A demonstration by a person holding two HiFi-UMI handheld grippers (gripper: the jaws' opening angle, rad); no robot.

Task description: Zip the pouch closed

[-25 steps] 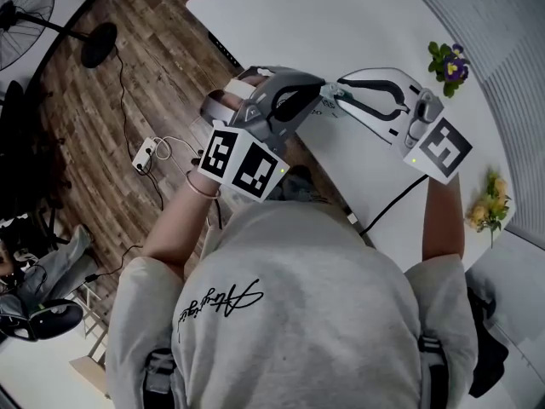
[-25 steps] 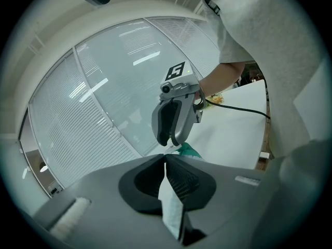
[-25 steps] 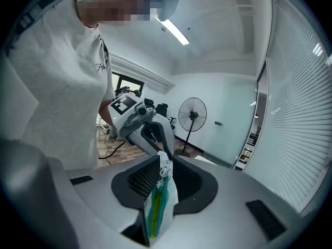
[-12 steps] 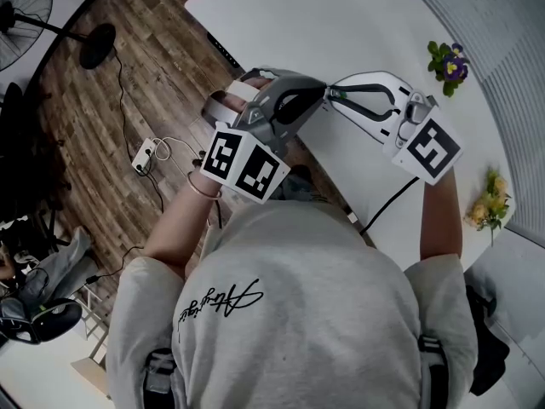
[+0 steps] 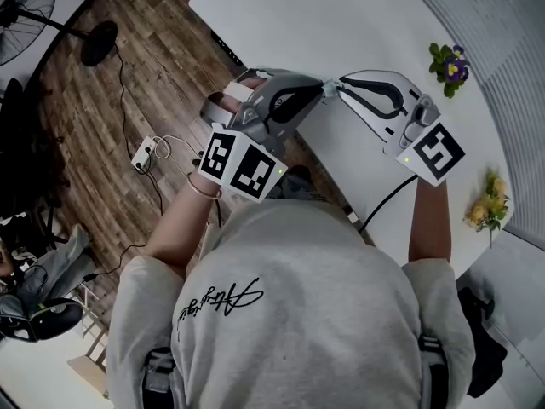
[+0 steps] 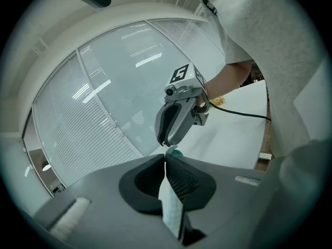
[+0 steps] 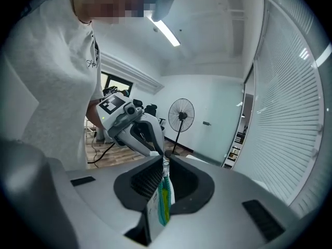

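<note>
From the head view the pouch is nearly all hidden: only a sliver shows where the tips of the left gripper and right gripper meet nose to nose above the near edge of the white table, and how either one grips cannot be read from here. The person's shoulders cover the lower half of the view. Beyond the right gripper stands a purple flower, a yellow flower lies behind it, and a cable trails back from it. Left of the left gripper, on the wood floor, are a fan and a power strip. In the left gripper view the jaws are pressed together on a thin pale edge of the pouch, which runs down between them and is cut off by the gripper body; the right gripper hangs straight ahead, tip to tip, with blinds behind. In the right gripper view the jaws have just been closing and now pinch the pouch's teal and green zip edge; its lower end is lost inside the body. The left gripper faces it, with the fan standing beyond.
</note>
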